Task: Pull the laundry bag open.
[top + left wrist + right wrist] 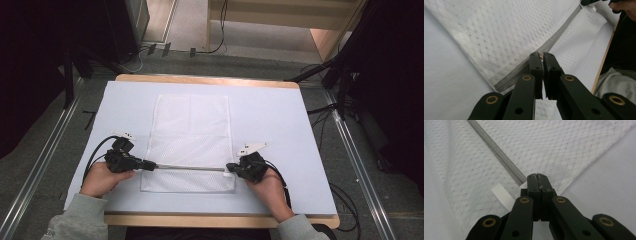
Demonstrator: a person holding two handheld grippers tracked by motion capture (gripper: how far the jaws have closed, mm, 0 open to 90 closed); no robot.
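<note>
- White mesh laundry bag point(192, 137): lies flat at the centre of the pale blue table mat point(280, 115); its grey zipper point(190, 168) runs from 9 to 3 o'clock near the bag's 6 o'clock edge.
- Left gripper point(152, 165): jaws narrowed on the small brass zipper pull point(541, 56), at the zipper's 9 o'clock end.
- Right gripper point(230, 167): jaws pinched tight on the bag fabric at the zipper's 3 o'clock end, beside a white ribbed tab point(502, 195).
- Technique: keep the right end anchored and taut; draw the pull straight along the teeth, low and level, to avoid snagging mesh.
</note>
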